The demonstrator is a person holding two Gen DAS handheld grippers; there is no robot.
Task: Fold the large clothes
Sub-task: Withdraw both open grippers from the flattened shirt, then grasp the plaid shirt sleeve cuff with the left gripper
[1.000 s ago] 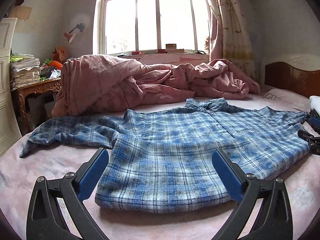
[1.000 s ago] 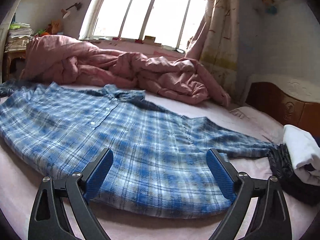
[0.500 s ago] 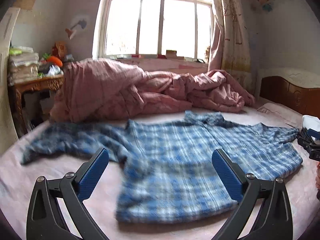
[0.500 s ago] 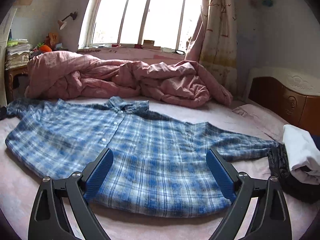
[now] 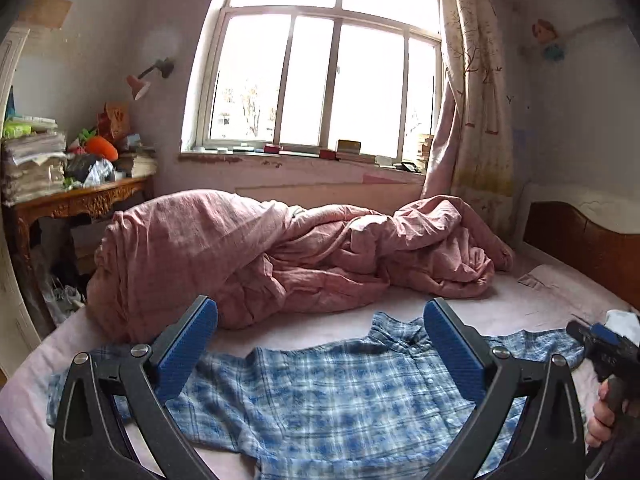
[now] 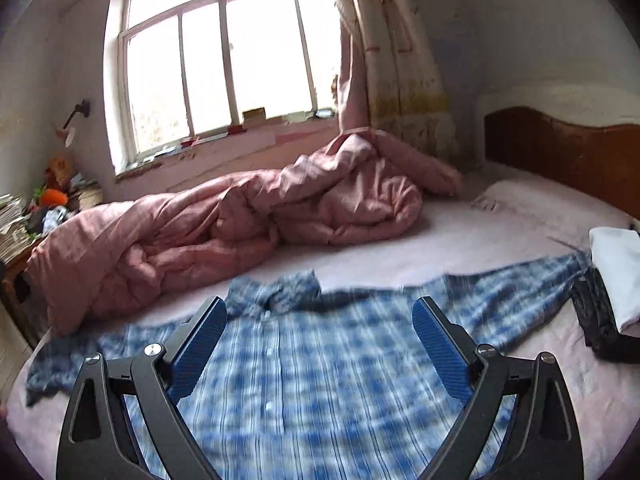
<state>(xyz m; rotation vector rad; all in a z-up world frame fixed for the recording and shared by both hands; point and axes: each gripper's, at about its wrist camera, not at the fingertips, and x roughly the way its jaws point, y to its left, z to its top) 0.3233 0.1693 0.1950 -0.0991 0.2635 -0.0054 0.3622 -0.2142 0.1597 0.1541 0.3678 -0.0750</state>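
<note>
A blue plaid shirt (image 5: 332,396) lies spread flat, front up, on the pink bed sheet (image 5: 320,330), collar toward the window, both sleeves out to the sides. It also shows in the right wrist view (image 6: 320,380), blurred. My left gripper (image 5: 320,354) is open and empty, raised above the shirt's lower part. My right gripper (image 6: 318,346) is open and empty, raised above the shirt's middle. The right gripper's body and the hand holding it show at the right edge of the left wrist view (image 5: 608,360).
A crumpled pink quilt (image 5: 272,256) lies along the far side of the bed. Folded white and dark clothes (image 6: 608,284) sit at the right by the shirt's sleeve end. A wooden headboard (image 6: 560,148) is on the right, a cluttered wooden table (image 5: 76,200) on the left.
Both grippers have lifted up and back from the shirt's hem, staying open. The shirt now sits lower in both views, and the right wrist view has tilted.
</note>
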